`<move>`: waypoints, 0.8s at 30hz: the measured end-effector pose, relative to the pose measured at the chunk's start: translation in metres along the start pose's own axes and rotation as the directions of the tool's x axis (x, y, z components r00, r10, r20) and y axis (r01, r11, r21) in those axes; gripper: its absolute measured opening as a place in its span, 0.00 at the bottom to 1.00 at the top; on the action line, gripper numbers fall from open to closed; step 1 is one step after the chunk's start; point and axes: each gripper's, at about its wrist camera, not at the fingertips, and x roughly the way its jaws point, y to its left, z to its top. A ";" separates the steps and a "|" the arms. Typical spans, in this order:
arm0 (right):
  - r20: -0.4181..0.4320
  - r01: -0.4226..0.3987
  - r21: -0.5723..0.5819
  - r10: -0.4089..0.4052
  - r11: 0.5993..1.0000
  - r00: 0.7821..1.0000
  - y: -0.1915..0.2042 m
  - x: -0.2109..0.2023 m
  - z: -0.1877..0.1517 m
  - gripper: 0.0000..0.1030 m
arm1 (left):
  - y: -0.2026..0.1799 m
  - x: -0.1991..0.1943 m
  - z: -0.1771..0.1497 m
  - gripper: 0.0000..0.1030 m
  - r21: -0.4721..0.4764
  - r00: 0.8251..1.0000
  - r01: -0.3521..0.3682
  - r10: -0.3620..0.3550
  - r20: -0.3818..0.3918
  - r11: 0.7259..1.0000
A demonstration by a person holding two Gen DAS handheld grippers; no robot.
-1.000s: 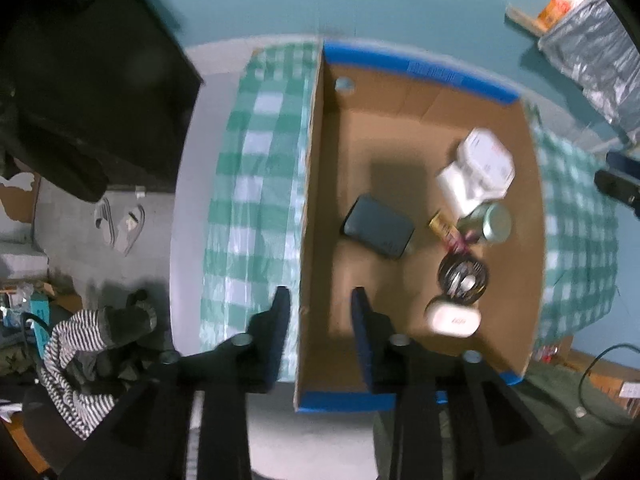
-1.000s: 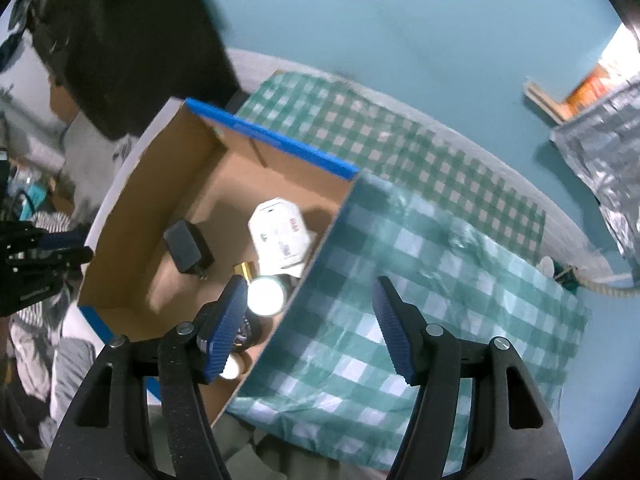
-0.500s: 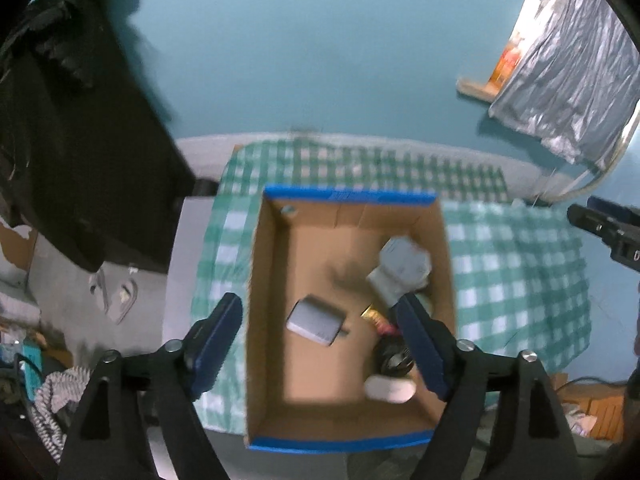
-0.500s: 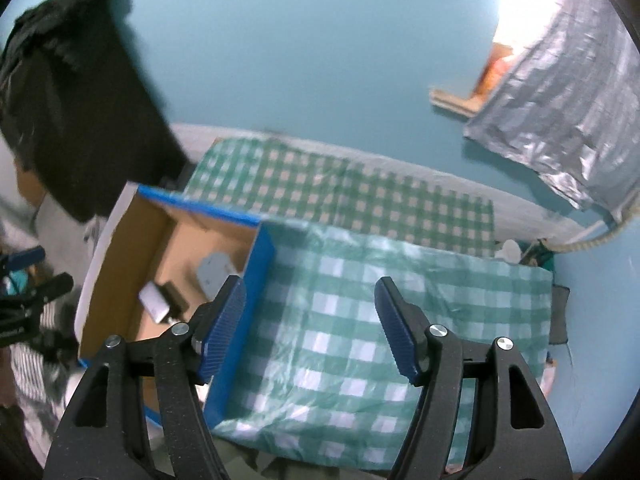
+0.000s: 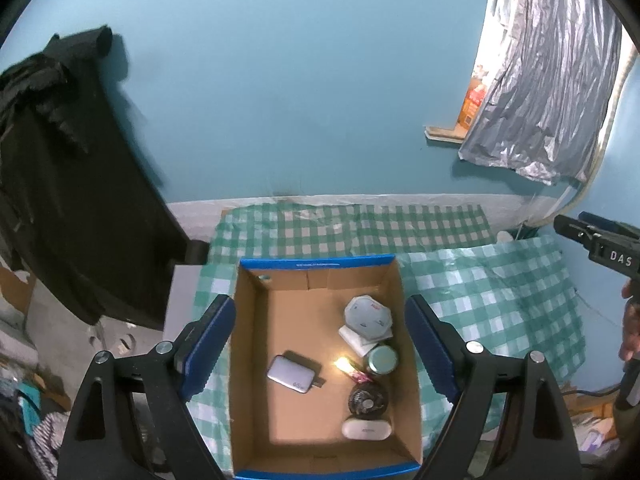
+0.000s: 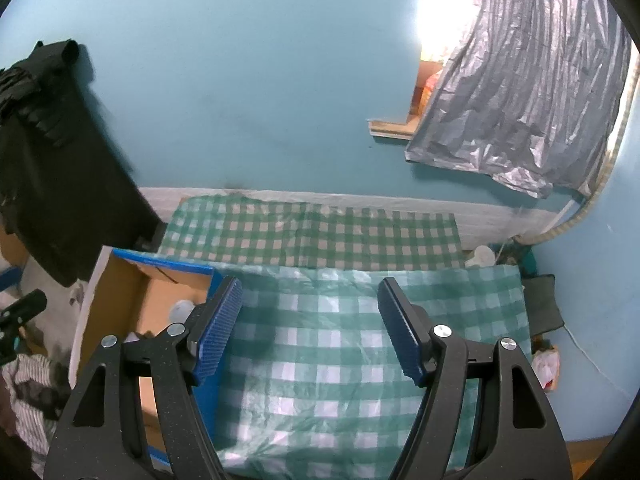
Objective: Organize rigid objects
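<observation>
Hovering above a cardboard box (image 5: 248,368) on the checked cloth (image 5: 500,300) of the desk, left gripper (image 5: 320,344) with jaws spread wide, having just been opening, nothing between them but air. Lying loose on the box floor: grey case (image 5: 291,373) near the middle, long axis slanting from upper left to lower right; along the right wall, white pack (image 5: 368,318), round tin (image 5: 383,359), black round thing (image 5: 367,398), white oval case (image 5: 366,429). Directly below and ahead of the left gripper, so nearer to it. Hanging over bare cloth to the right of the box, right gripper (image 6: 310,328), jaws apart and just opening too, holding nothing, farther from everything.
</observation>
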 end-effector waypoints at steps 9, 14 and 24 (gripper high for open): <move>0.002 0.013 -0.013 -0.012 1.000 1.000 -0.002 -0.002 -0.005 0.68 | -0.001 0.000 0.000 0.85 -0.016 1.000 0.006 -0.007 -0.005 1.000; 0.002 0.013 -0.013 -0.013 1.000 1.000 -0.002 -0.002 -0.005 0.68 | -0.003 -0.001 -0.001 0.85 -0.017 1.000 0.010 -0.010 -0.008 1.000; 0.005 0.010 -0.010 -0.010 1.000 1.000 -0.004 -0.003 -0.006 0.68 | -0.011 -0.005 0.000 0.85 -0.011 1.000 0.010 -0.010 -0.002 1.000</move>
